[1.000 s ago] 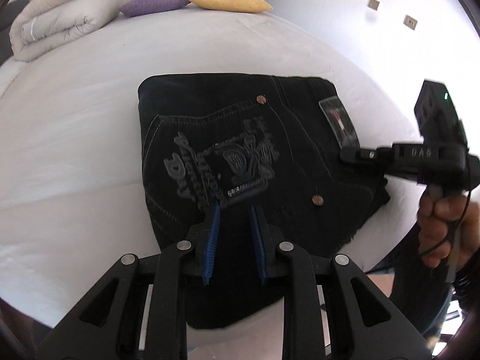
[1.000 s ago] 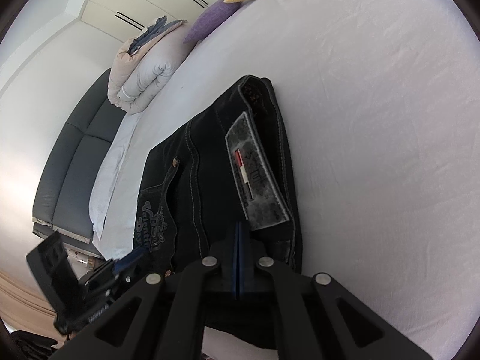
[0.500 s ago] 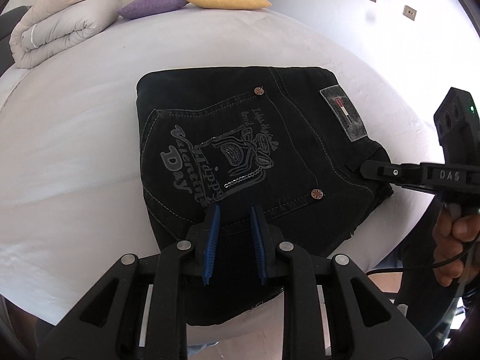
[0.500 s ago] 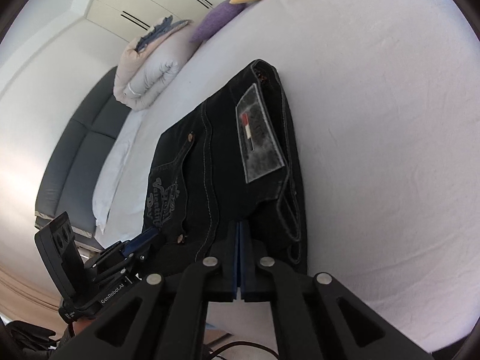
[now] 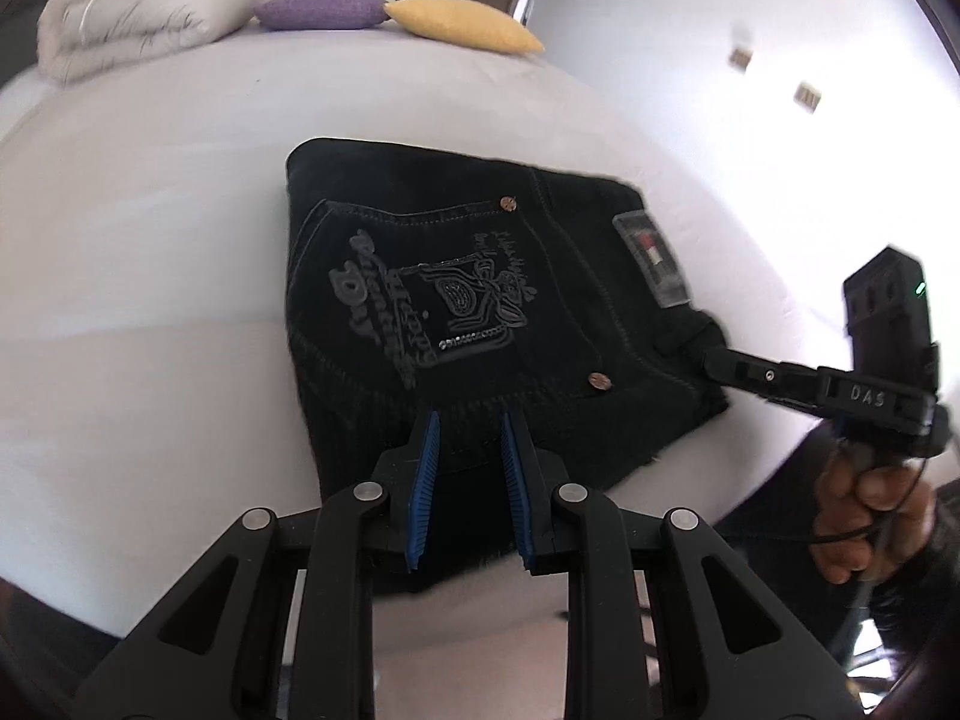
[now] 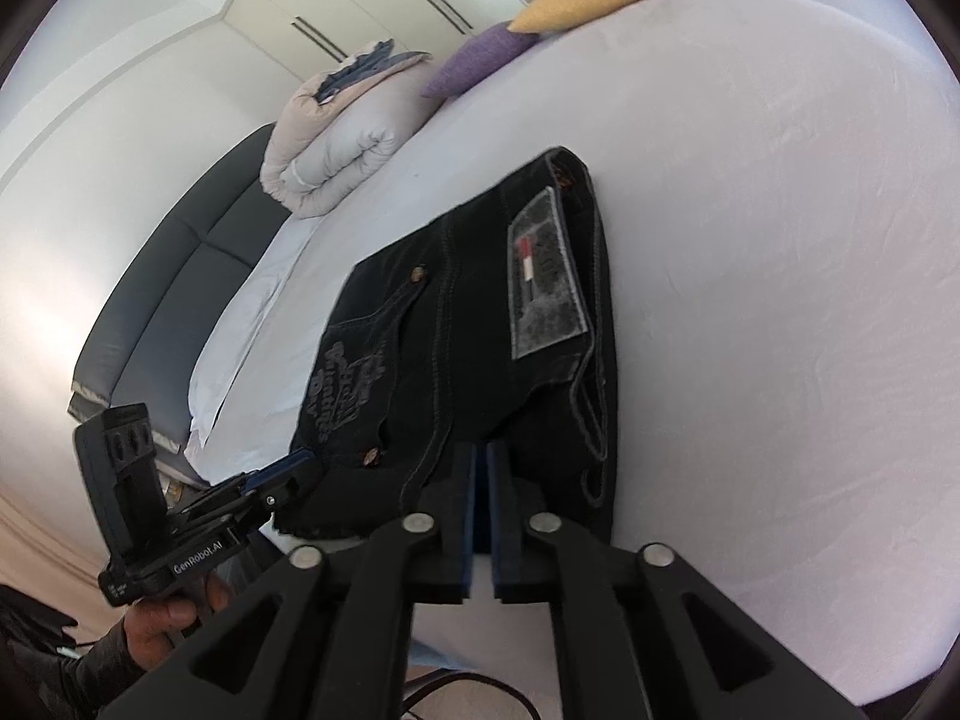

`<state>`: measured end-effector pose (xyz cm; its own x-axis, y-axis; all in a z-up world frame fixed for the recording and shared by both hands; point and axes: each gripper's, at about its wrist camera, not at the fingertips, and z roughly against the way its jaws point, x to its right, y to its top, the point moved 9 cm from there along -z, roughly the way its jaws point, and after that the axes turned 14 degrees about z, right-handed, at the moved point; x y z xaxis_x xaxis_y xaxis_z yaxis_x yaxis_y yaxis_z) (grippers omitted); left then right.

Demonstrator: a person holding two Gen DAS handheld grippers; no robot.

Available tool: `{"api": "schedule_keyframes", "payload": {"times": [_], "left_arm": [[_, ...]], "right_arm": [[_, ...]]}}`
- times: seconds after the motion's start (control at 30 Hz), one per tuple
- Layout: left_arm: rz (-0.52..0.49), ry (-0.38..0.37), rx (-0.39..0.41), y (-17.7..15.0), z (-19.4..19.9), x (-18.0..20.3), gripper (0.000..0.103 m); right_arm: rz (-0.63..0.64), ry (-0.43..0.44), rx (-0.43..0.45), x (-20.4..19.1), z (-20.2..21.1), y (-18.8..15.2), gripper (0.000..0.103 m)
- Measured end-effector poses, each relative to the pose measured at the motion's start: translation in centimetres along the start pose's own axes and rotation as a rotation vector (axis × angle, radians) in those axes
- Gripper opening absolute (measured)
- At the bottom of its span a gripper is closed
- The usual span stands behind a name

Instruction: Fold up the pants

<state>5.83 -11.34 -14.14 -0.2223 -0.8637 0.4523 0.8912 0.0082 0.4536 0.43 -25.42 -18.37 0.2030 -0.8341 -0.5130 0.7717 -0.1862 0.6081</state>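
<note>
The folded black denim pants [image 5: 480,300] lie in a compact rectangle at the centre of the left wrist frame, on the white-sheeted bed [image 5: 150,240], with the embroidered back pocket facing up and a grey brand patch [image 5: 651,258] toward their right edge. The left claw [image 5: 468,426] fills the lower centre of that frame, its blue-padded fingers spread apart with a clear gap, tips over the near edge of the pants and pinching nothing. The right claw [image 5: 714,360] enters from the right of the frame, its tip at the lower right corner of the pants; whether it touches the cloth cannot be told there.

In the right wrist frame, the right claw [image 6: 480,450] sits at lower centre with its fingers nearly pressed together, only a thin slit between them, at the near edge of the pants [image 6: 468,330]. A purple cushion [image 5: 318,9], a yellow cushion [image 5: 462,24] and a rolled beige duvet [image 5: 138,18] lie along the top left.
</note>
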Motion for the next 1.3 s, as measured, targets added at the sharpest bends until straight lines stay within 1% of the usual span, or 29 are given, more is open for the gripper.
{"api": "schedule_keyframes", "payload": {"times": [0.03, 0.07, 0.1, 0.13, 0.17, 0.2, 0.23, 0.27, 0.33, 0.37, 0.43, 0.47, 0.53, 0.57, 0.63, 0.73, 0.8, 0.83, 0.87, 0.93, 0.97, 1.0, 1.03, 1.07, 1.1, 1.13, 1.2, 1.27, 1.3], "left_arm": [[0.019, -0.02, 0.008, 0.1, 0.7, -0.3, 0.021], [0.031, -0.023, 0.016, 0.3, 1.3, -0.6, 0.022], [0.046, -0.02, 0.032, 0.7, 1.9, -1.0, 0.024], [0.08, -0.027, 0.061, 1.5, 2.9, -1.8, 0.038], [0.104, -0.037, 0.077, 1.9, 3.4, -2.2, 0.071], [0.155, -0.054, 0.115, 2.9, 4.3, -3.1, 0.084], [0.186, -0.062, 0.145, 3.6, 4.9, -3.7, 0.094], [0.218, -0.068, 0.17, 4.3, 5.4, -4.4, 0.094], [0.24, -0.084, 0.139, 5.1, 5.0, -4.9, 0.094], [0.261, -0.112, 0.097, 5.4, 4.3, -5.1, 0.094], [0.309, -0.17, 0.02, 5.9, 2.8, -5.3, 0.094], [0.321, -0.173, -0.007, 6.2, 2.0, -5.5, 0.094], [0.325, -0.161, -0.036, 6.9, 0.8, -5.9, 0.094], [0.33, -0.163, -0.058, 7.2, 0.0, -6.0, 0.094], [0.348, -0.167, -0.105, 7.6, -1.4, -6.2, 0.094], [0.333, -0.143, -0.155, 8.0, -3.2, -6.1, 0.094], [0.303, -0.134, -0.197, 7.9, -4.5, -5.4, 0.087], [0.291, -0.127, -0.216, 7.7, -5.0, -5.2, 0.079], [0.278, -0.118, -0.238, 7.5, -5.7, -4.9, 0.071], [0.263, -0.102, -0.249, 7.5, -6.6, -4.7, 0.069], [0.26, -0.1, -0.249, 7.7, -6.9, -4.6, 0.066], [0.259, -0.095, -0.25, 7.8, -7.2, -4.6, 0.062], [0.259, -0.086, -0.253, 8.0, -7.4, -4.5, 0.055], [0.258, -0.084, -0.255, 8.0, -7.5, -4.5, 0.051], [0.252, -0.082, -0.257, 8.1, -7.5, -4.4, 0.049], [0.234, -0.074, -0.258, 8.2, -7.5, -4.2, 0.045], [0.207, -0.062, -0.25, 8.4, -7.3, -3.8, 0.038], [0.195, -0.063, -0.239, 8.8, -7.0, -3.3, 0.024], [0.178, -0.061, -0.228, 9.2, -6.6, -2.8, 0.023]], "right_arm": [[0.002, 0.011, 0.011, -0.3, 0.7, 0.2, 0.021], [0.008, -0.01, 0.021, -0.2, 1.4, 0.4, 0.041], [0.01, -0.034, 0.036, -0.1, 2.1, 0.7, 0.062], [0.008, -0.043, 0.055, 0.1, 2.7, 1.0, 0.067], [0.001, -0.032, 0.082, 0.2, 3.6, 1.6, 0.067], [-0.008, -0.027, 0.096, 0.4, 4.1, 2.1, 0.067], [-0.015, -0.032, 0.098, 0.8, 4.3, 2.5, 0.067], [-0.027, -0.045, 0.089, 1.4, 4.4, 2.9, 0.067], [-0.048, -0.042, 0.073, 2.2, 4.1, 3.5, 0.067], [-0.069, -0.022, 0.055, 2.7, 3.6, 3.8, 0.067], [-0.097, -0.015, 0.013, 3.5, 2.5, 4.2, 0.067], [-0.108, -0.02, -0.009, 4.0, 1.8, 4.5, 0.067], [-0.132, -0.003, -0.029, 4.7, 0.7, 4.9, 0.067], [-0.161, -0.001, -0.046, 5.3, 0.0, 5.2, 0.067], [-0.204, 0.006, -0.097, 6.3, -1.6, 5.1, 0.067], [-0.223, -0.002, -0.151, 7.3, -3.6, 5.1, 0.066], [-0.234, 0.017, -0.163, 7.4, -4.6, 5.4, 0.06], [-0.236, 0.027, -0.169, 7.3, -5.1, 5.5, 0.058], [-0.236, 0.037, -0.182, 7.1, -5.7, 5.7, 0.054], [-0.222, 0.036, -0.199, 6.9, -6.7, 5.8, 0.051], [-0.209, 0.035, -0.205, 6.7, -7.2, 5.9, 0.048], [-0.205, 0.033, -0.208, 6.7, -7.5, 5.9, 0.042], [-0.206, 0.033, -0.211, 6.8, -7.7, 5.9, 0.04], [-0.206, 0.033, -0.211, 6.8, -7.9, 5.9, 0.035], [-0.193, 0.029, -0.211, 6.7, -8.0, 5.9, 0.033], [-0.164, 0.012, -0.211, 6.4, -7.9, 5.9, 0.032], [-0.113, -0.021, -0.208, 6.1, -7.7, 6.0, 0.026], [-0.06, -0.06, -0.199, 5.4, -7.3, 6.5, 0.023], [-0.022, -0.084, -0.19, 4.8, -7.0, 6.8, 0.021]]}}
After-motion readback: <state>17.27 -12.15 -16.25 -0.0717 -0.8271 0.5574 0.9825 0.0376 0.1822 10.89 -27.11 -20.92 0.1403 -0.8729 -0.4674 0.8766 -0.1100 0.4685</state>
